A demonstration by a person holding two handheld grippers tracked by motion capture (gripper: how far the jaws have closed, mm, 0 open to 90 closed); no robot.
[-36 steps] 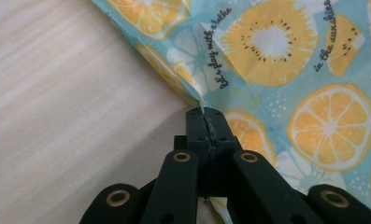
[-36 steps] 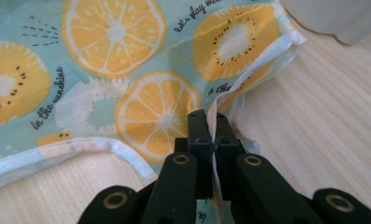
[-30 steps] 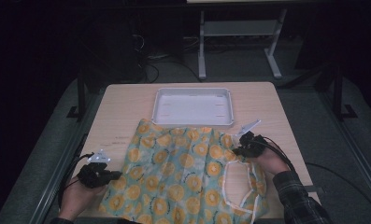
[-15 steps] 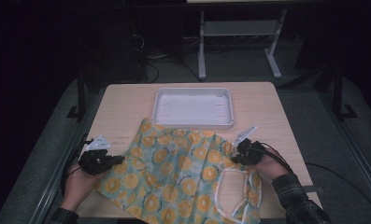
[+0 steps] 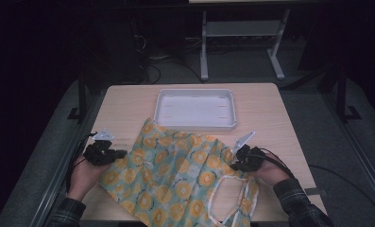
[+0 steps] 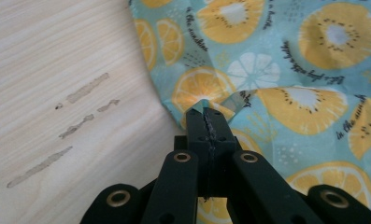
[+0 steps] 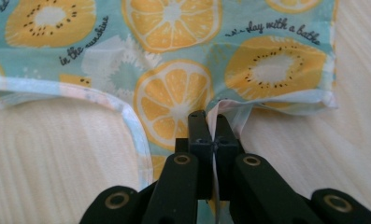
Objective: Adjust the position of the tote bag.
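A light blue cloth (image 5: 175,175) printed with orange and kiwi slices lies spread over the near half of the wooden table (image 5: 128,101). It has a white strap loop (image 5: 225,198) at its right side. My left gripper (image 5: 115,154) is shut on the cloth's left edge (image 6: 206,105), where the fabric bunches between the jaws. My right gripper (image 5: 235,161) is shut on the cloth's right edge by the white trim (image 7: 230,109). The printed cloth (image 7: 174,60) stretches away ahead of the right jaws, with the strap (image 7: 127,121) curving to their left.
A white rectangular tray (image 5: 194,109) sits at the table's far middle, just beyond the cloth. Bare wood with faint scuff marks (image 6: 75,116) lies left of the cloth. A metal stand (image 5: 242,42) is on the floor behind the table.
Both grippers have moved away from me and apart, carrying the cloth's edges. The cloth has slid up the table and spread wider, its far corner now near the tray.
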